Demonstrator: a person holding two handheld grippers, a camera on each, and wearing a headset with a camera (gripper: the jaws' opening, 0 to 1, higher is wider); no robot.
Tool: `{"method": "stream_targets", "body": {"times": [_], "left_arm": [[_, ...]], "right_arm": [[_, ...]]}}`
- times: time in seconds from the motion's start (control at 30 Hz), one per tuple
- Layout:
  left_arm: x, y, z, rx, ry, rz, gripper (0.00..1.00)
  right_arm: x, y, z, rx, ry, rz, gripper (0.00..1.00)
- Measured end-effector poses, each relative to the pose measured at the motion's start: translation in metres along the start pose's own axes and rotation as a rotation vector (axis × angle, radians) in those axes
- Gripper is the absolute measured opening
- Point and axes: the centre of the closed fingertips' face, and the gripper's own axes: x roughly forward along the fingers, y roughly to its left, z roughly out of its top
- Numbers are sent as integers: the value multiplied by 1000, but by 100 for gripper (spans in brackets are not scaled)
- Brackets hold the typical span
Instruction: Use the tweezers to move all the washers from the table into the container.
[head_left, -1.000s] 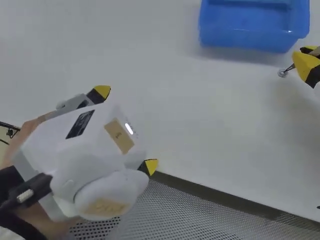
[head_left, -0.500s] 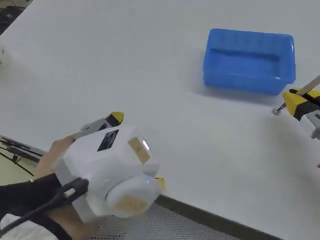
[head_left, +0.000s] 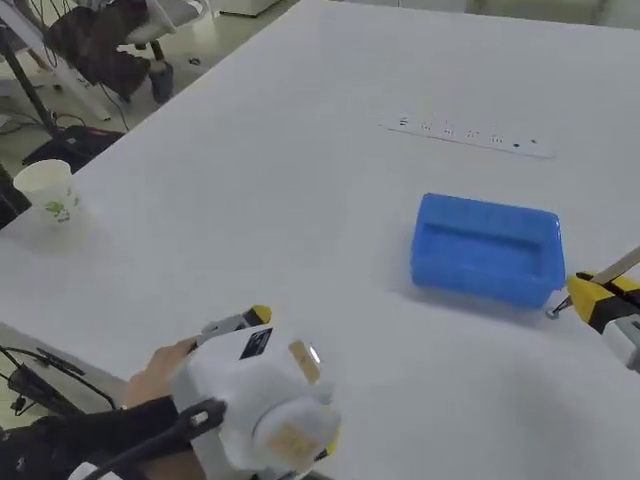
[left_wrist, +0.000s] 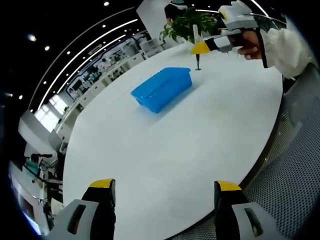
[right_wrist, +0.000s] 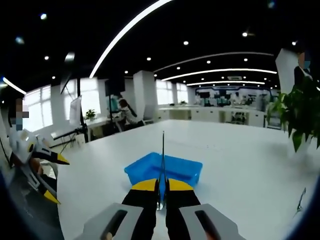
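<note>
Right hand-held gripper (right_wrist: 162, 186) clamped on the tweezers (right_wrist: 162, 145), cut off at the head view's right edge, tips just beside the blue container (head_left: 487, 250) with a grey speck (head_left: 551, 312) there, too small to call a washer. Left hand-held gripper (left_wrist: 165, 187) with jaws spread, label (head_left: 256, 343) on its casing too blurred to read. Wide open white worktop (head_left: 280, 190) between both

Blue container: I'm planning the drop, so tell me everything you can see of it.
The blue container is a shallow rectangular tub, plastic by its look, open-topped with a raised rim, standing upright on the white table. No contents can be made out inside. The tweezers held in the right gripper hang just off one near corner, seemingly not touching its wall.
</note>
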Motion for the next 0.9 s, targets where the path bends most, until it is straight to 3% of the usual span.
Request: {"method": "stream_targets", "body": {"times": [0.27,0.53,0.9], "left_arm": [[-1,-1,0,7,-1,-1,81],[1,-3,-3,11,9,-14,80],[4,-1,-8,11,28,-8,79]], "right_arm": [[-3,6,22,-49,3,8,1],[-1,9,42,-34,-16,34,1],[-2,4,52,-46,-18,30,1]]}}
